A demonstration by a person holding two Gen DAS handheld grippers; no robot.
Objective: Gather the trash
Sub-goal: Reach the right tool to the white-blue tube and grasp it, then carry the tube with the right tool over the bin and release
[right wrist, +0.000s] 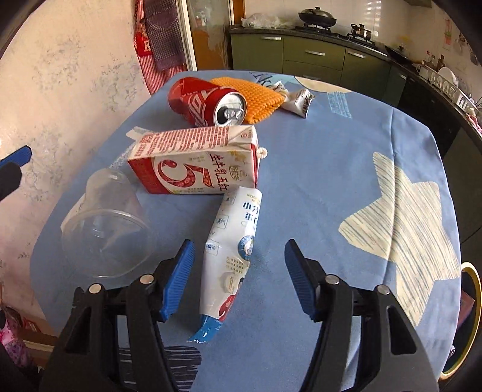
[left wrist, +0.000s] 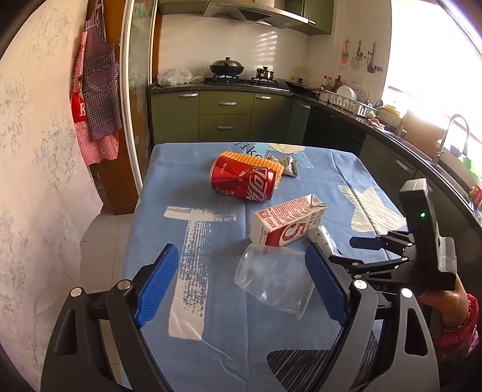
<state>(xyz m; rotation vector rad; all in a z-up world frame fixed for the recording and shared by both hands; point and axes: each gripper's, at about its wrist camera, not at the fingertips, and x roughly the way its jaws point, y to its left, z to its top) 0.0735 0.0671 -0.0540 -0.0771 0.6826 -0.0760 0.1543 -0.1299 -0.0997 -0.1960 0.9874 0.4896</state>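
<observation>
A kitchen is shown. At the centre, a desk (left wrist: 301, 340) is covered by a blue cloth with pale star prints. A mottled pale wall (left wrist: 33, 169) fills the left, with checked aprons (left wrist: 96, 102) hung at upper left. Green cabinets (left wrist: 226, 116) under a dark counter span the background; a range hood (left wrist: 259, 12) is seen above. Strong daylight enters through a window (left wrist: 433, 69) at upper right.

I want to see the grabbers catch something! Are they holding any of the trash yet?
Not yet. The left gripper is open beside the clear plastic cup. The right gripper is open around the white pouch, but its fingers aren't pressing it.
</observation>
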